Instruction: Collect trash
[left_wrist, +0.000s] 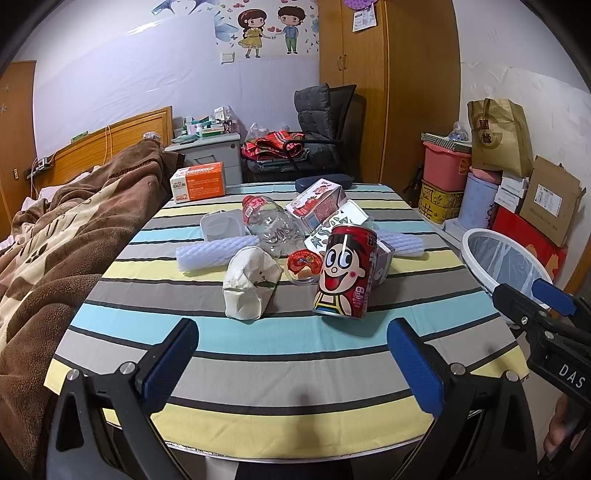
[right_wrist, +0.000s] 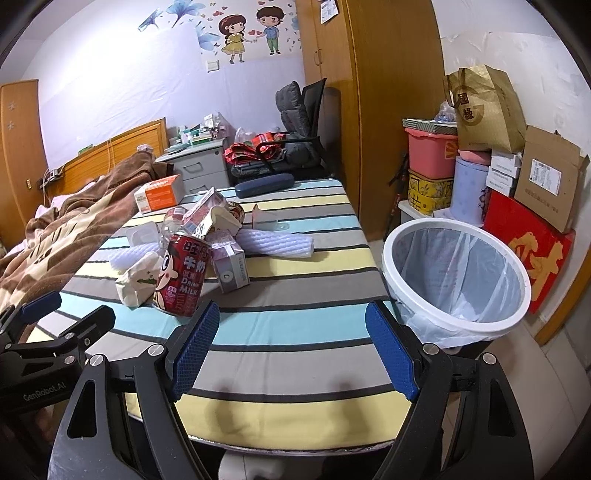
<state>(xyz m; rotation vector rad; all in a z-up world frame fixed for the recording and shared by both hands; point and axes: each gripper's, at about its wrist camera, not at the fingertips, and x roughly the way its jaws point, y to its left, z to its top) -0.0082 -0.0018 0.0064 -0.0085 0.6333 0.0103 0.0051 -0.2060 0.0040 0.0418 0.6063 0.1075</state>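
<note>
Trash lies in a pile mid-table: a red milk can (left_wrist: 345, 271) (right_wrist: 181, 275), a crumpled paper bag (left_wrist: 249, 282) (right_wrist: 136, 278), a crushed clear bottle (left_wrist: 271, 223), a small jelly cup (left_wrist: 304, 264), cartons (left_wrist: 317, 205) (right_wrist: 231, 266) and white foam sleeves (left_wrist: 212, 253) (right_wrist: 279, 242). The white bin (right_wrist: 456, 277) (left_wrist: 498, 258) with a clear liner stands right of the table. My left gripper (left_wrist: 291, 354) is open and empty over the table's near edge, short of the can. My right gripper (right_wrist: 291, 347) is open and empty, near the front right corner beside the bin.
The striped tablecloth (left_wrist: 280, 343) covers the table. An orange box (left_wrist: 201, 181) and a dark glasses case (right_wrist: 264, 184) sit at the far edge. A bed with a brown blanket (left_wrist: 55, 251) lies left. Boxes and bags (right_wrist: 491, 158) stack at the right wall.
</note>
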